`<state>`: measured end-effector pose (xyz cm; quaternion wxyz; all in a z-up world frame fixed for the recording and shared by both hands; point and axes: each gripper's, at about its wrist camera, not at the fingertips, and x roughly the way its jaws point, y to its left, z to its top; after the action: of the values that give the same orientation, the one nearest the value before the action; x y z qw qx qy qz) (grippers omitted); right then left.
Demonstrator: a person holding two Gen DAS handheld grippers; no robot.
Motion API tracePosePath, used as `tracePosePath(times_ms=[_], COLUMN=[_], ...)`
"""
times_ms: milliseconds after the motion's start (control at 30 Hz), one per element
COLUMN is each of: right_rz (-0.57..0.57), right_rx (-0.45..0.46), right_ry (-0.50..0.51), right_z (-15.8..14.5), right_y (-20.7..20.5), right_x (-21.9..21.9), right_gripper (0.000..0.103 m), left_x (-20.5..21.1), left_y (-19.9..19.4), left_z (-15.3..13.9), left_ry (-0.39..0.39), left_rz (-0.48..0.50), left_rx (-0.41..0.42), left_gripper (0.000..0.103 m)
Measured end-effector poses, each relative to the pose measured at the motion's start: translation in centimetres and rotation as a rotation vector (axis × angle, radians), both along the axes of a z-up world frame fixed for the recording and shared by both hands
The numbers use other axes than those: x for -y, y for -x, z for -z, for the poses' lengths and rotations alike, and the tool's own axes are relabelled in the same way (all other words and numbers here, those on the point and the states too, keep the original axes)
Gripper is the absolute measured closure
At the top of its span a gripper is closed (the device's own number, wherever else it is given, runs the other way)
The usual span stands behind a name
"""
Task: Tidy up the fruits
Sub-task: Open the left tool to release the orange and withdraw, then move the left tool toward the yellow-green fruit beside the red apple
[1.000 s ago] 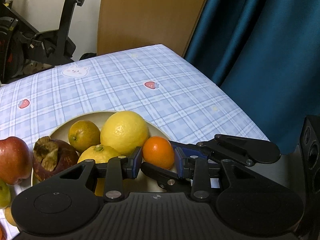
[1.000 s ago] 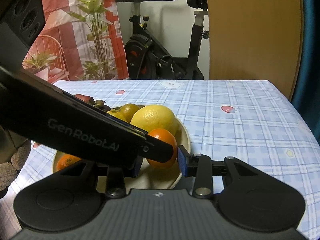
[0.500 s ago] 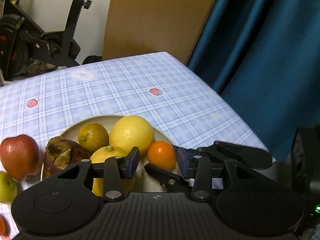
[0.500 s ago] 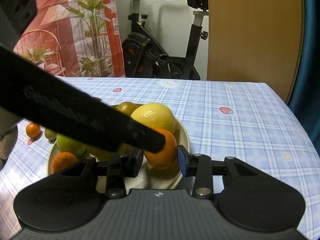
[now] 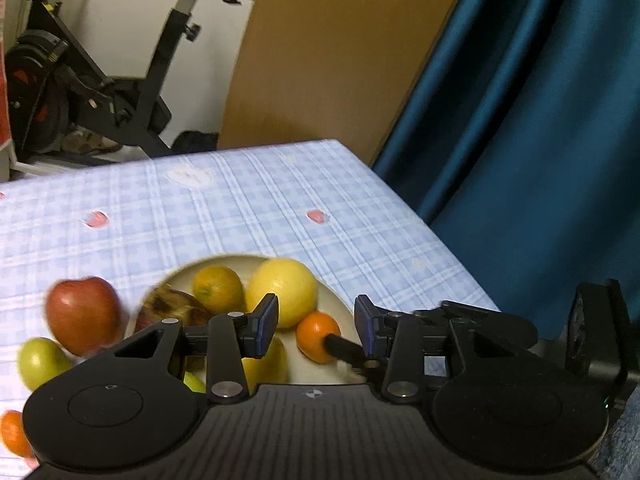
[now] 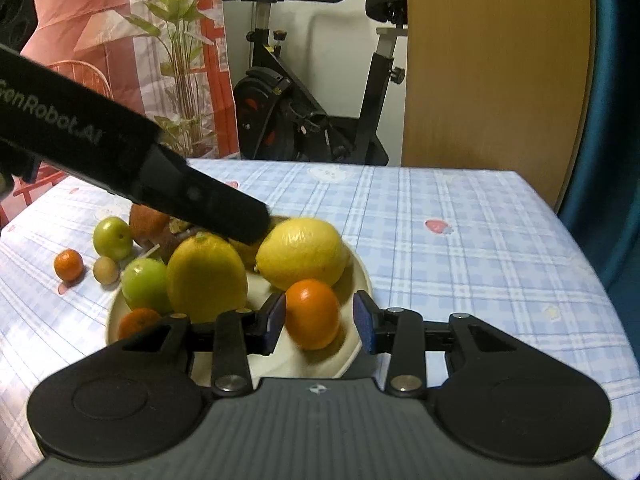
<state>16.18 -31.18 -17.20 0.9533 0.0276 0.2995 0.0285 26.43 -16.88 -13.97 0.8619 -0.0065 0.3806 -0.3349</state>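
A cream plate (image 6: 365, 282) on the checked tablecloth holds a large lemon (image 6: 304, 252), another yellow citrus (image 6: 206, 276), a green fruit (image 6: 144, 284) and two small oranges. The nearer small orange (image 6: 312, 314) rests by the plate's front rim between the pads of my right gripper (image 6: 318, 322); a gap shows at the right pad. My left gripper (image 5: 316, 326) hangs open above the plate with nothing in it, and its dark finger (image 6: 208, 200) crosses over the fruit. In the left wrist view the same orange (image 5: 318, 336) lies below, against a right finger (image 5: 344, 350).
Left of the plate lie a red apple (image 5: 82, 312), a green fruit (image 6: 113, 238), a small orange (image 6: 69, 265) and a small brown fruit (image 6: 106, 270). The table's right edge meets a blue curtain (image 5: 520, 160). An exercise bike (image 6: 304, 112) and a wooden board stand behind.
My left gripper let go of the small orange, then rose and drew back from the plate. The orange stays on the plate between the right gripper's pads, which kept still.
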Motion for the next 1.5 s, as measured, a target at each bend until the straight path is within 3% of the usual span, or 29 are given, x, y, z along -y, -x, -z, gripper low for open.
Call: tracePosePath(times_ms=[367, 500, 667, 933, 1133, 1500], right_rz=[-0.006, -0.047, -0.093, -0.185, -0.271, -0.352], right_rx=[0.086, 0.103, 0.099, 0.068, 0.031, -0.048], right_ry=[-0.074, -0.073, -0.082, -0.08, -0.063, 0.0], right_z=[-4.7, -5.6, -5.8, -5.1, -4.0, -1.6], right_y=[0.1, -0.7, -2.3, -5.3, -7.4, -11.8], right_x=[-0.8, -2.6, -5.2, -10.5, -14.3, -19.4], right_gripper=[0.063, 0.063, 0.063, 0.063, 0.063, 0.071], left_x=[-9.0, -12.6, -16.6, -20.9, -22.9, -25.1], left_y=[-0.1, -0.1, -0.5, -0.4, -0.7, -0.7], left_z=[-5.8, -7.2, -7.7, -6.4, -3.3, -0.9], left_ry=[-0.032, -0.081, -0.108, -0.135, -0.155, -0.043], left_rz=[-0.122, -0.19, -0.259, -0.285, -0.291, -0.347], left_rx=[0.155, 0.222, 0.245, 0.246, 0.198, 0.145], left_gripper=[0.059, 0.059, 0.059, 0.059, 0.059, 0.059])
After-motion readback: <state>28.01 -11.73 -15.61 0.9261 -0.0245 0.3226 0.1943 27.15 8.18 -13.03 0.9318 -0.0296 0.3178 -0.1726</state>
